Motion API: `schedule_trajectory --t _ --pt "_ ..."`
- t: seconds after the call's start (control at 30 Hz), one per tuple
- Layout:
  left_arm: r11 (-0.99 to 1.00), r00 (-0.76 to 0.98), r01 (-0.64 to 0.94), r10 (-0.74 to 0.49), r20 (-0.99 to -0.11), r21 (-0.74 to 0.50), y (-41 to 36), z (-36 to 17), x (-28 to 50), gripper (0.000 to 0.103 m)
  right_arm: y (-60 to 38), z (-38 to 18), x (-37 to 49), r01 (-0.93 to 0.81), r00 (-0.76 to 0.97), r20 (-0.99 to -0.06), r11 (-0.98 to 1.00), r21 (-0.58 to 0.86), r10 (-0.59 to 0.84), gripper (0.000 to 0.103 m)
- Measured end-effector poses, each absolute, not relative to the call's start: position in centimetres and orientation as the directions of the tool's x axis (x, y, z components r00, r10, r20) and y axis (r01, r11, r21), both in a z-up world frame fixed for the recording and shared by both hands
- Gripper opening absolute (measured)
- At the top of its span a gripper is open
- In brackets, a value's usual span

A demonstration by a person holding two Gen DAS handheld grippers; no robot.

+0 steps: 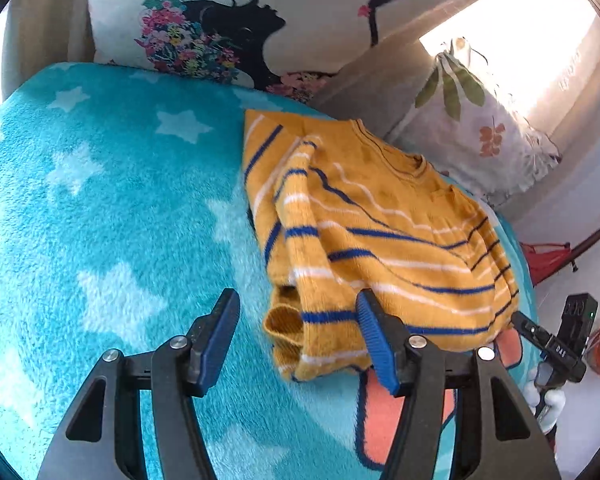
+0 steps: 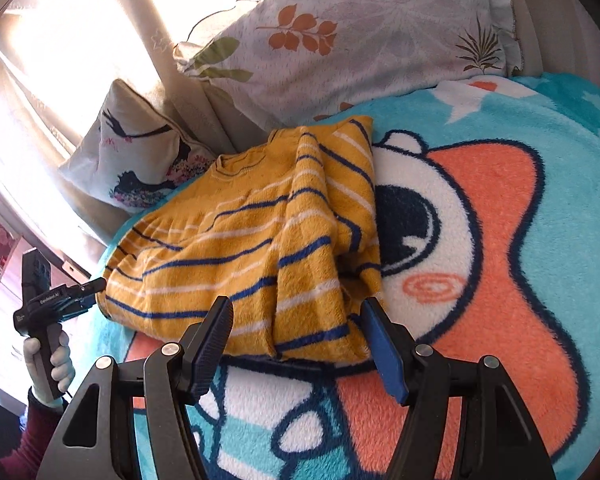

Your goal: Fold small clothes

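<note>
A small mustard-yellow sweater with blue and white stripes lies partly folded on a turquoise fleece blanket, with both sleeves laid over its body. My left gripper is open and empty just short of the sweater's near sleeve cuff. In the right wrist view the sweater lies in front of my right gripper, which is open and empty at the hem. The left gripper also shows there, at the sweater's left edge. The right gripper shows in the left wrist view at the sweater's far corner.
A cushion printed with a woman's silhouette and a leaf-print pillow lean at the back of the blanket. Curtains and a bright window lie behind. The blanket carries a cartoon face. A red object lies beyond the blanket's edge.
</note>
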State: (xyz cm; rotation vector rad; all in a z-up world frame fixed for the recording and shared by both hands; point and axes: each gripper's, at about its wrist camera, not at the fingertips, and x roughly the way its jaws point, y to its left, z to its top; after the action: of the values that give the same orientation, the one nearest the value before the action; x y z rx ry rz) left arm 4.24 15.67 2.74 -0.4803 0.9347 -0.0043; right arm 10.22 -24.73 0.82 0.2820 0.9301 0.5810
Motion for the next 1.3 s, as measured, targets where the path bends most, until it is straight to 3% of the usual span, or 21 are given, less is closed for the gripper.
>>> schedule_trajectory --t 0.07,0.1,0.13,0.17,0.23,0.33,0.47,0.57,0.67,0.73,0.87,0.93,0.97,1.07,1.13,1.3 --pt "0.9 0.588 -0.201 -0.204 -0.783 -0.386 14.9 1.9 4.2 0.062 -24.0 0.2 10.2 -0.352 0.452 -0.686 0.821 0.449 0.57 0.07" --pt "0.9 0.575 -0.204 -0.208 -0.792 -0.385 14.8 1.6 4.3 0.053 -23.8 0.0 10.2 -0.354 0.452 -0.687 0.821 0.447 0.569 0.06" --pt "0.898 0.562 -0.201 -0.221 -0.797 -0.39 14.8 1.5 4.2 0.025 -23.9 -0.1 10.3 -0.349 0.456 -0.689 0.825 0.444 0.564 0.043" --pt "0.895 0.553 -0.196 -0.237 -0.799 -0.401 15.0 1.8 4.2 0.018 -24.2 0.1 10.4 -0.341 0.453 -0.692 0.826 0.448 0.562 0.036" --pt "0.916 0.557 -0.214 -0.17 -0.813 -0.338 15.5 3.4 3.9 0.011 -25.5 0.7 10.5 -0.33 0.446 -0.668 0.803 0.497 0.596 0.012" --pt "0.949 0.568 -0.244 -0.028 -0.822 -0.201 16.0 5.9 2.8 0.004 -27.4 2.2 10.2 -0.313 0.489 -0.669 0.829 0.464 0.559 0.012" --pt "0.942 0.546 -0.325 0.113 -0.83 -0.086 17.6 6.3 1.5 0.004 -28.4 2.0 10.1 -0.267 0.52 -0.713 0.883 0.387 0.47 0.012" --pt "0.929 0.55 -0.341 0.074 -0.832 -0.143 18.7 5.6 0.7 0.005 -28.9 1.4 10.0 -0.219 0.526 -0.737 0.905 0.364 0.424 0.012" --pt "0.924 0.561 -0.34 0.049 -0.826 -0.176 18.6 5.3 0.6 0.022 -29.5 1.7 10.2 -0.194 0.524 -0.74 0.905 0.379 0.423 0.017" --pt "0.926 0.574 -0.336 0.056 -0.817 -0.172 17.9 5.6 0.8 0.033 -29.5 2.3 10.2 -0.199 0.538 -0.729 0.904 0.378 0.424 0.027" --pt "0.934 0.629 -0.283 0.008 -0.777 -0.219 16.1 7.2 2.1 0.036 -28.3 3.9 10.3 -0.233 0.563 -0.707 0.903 0.36 0.427 0.028" --pt "0.934 0.652 -0.258 -0.02 -0.758 -0.247 15.2 7.9 3.3 0.054 -27.0 4.9 10.9 -0.261 0.565 -0.698 0.898 0.355 0.44 0.03" --pt "0.935 0.658 -0.252 -0.025 -0.753 -0.251 14.7 8.2 4.1 0.056 -26.2 5.3 11.2 -0.273 0.561 -0.697 0.895 0.353 0.446 0.03" --pt "0.944 0.651 -0.209 -0.061 -0.756 -0.256 13.3 7.9 7.4 0.058 -23.1 6.1 13.0 -0.318 0.545 -0.689 0.878 0.357 0.477 0.035" --pt "0.942 0.623 -0.229 -0.05 -0.78 -0.244 13.3 6.7 9.7 0.058 -20.5 6.2 14.7 -0.349 0.513 -0.695 0.862 0.367 0.503 0.044" --pt "0.906 0.528 -0.369 0.023 -0.849 -0.205 16.3 2.3 12.8 0.058 -15.8 3.7 20.2 -0.32 0.451 -0.772 0.889 0.328 0.448 0.045"
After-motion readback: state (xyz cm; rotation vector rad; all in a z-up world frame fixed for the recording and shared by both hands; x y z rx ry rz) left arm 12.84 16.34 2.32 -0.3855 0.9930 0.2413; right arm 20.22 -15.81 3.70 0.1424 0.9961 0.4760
